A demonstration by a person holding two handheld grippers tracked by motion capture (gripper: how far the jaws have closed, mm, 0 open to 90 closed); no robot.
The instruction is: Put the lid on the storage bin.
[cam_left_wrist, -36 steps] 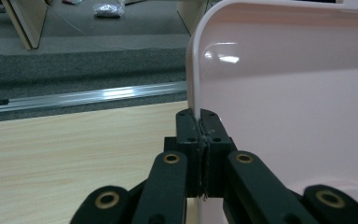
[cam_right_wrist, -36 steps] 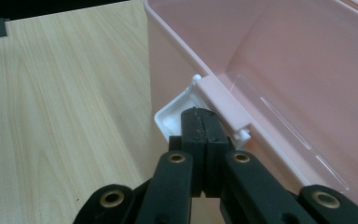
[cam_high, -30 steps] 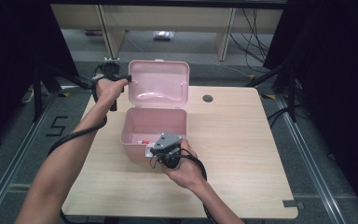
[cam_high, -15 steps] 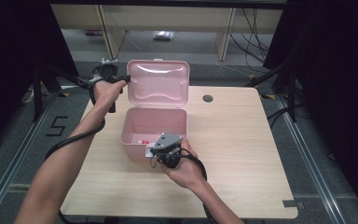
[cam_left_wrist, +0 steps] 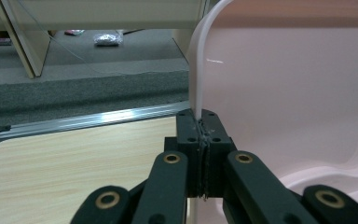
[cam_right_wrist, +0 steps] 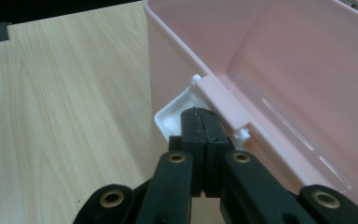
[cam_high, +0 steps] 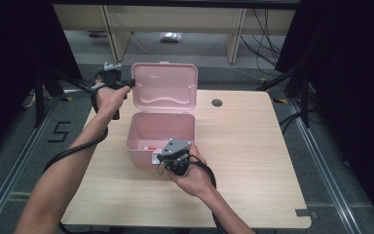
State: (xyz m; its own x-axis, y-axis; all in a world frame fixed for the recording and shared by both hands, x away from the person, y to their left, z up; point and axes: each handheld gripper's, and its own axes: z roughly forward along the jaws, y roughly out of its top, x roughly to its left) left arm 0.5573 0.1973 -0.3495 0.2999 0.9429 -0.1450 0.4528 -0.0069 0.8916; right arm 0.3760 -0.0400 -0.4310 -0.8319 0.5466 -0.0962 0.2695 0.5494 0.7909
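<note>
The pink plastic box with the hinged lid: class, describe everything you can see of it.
The pink plastic box is a glossy, round-cornered rectangular tub on the light wooden table. Its hinged lid stands open and upright at the far side. The left gripper is shut on the lid's thin edge; the right gripper is shut at the white latch on the near wall. Something small and red lies inside, too small to identify.

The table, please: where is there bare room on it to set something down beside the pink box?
The table is bare from the pink box to its right edge, broken only by the cable hole. The near strip is open left of the right forearm. It is crowded at the box: the left tongs clamp the lid, and the right tongs are shut at its white latch.
</note>
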